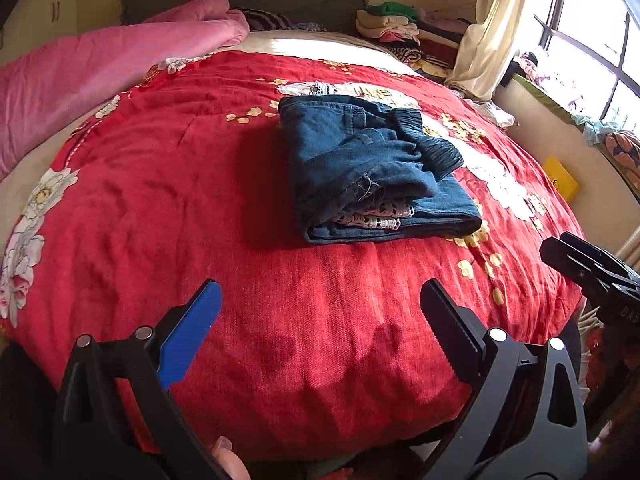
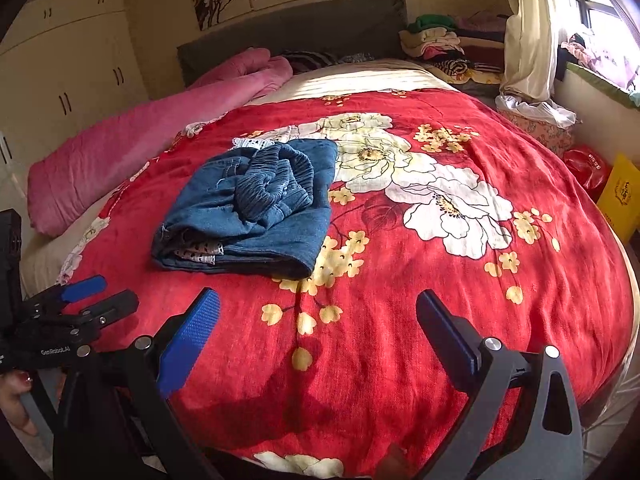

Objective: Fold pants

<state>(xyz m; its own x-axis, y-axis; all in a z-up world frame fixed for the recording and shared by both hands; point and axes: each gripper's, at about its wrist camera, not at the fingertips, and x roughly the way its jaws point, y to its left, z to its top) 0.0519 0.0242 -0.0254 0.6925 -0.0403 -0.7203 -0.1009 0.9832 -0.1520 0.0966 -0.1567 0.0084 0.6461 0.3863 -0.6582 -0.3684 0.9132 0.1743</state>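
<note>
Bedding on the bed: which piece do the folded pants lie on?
The red flowered blanket: the pants sit on it. The pink quilt lies bunched along the far side, apart from them.

Folded blue pants [image 2: 256, 208] on red floral bedspread [image 2: 440, 300], both tools apart

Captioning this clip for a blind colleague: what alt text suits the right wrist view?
Folded blue pants lie on a red floral bedspread. The open right gripper hovers empty nearer the camera, the left gripper at the left edge.
</note>
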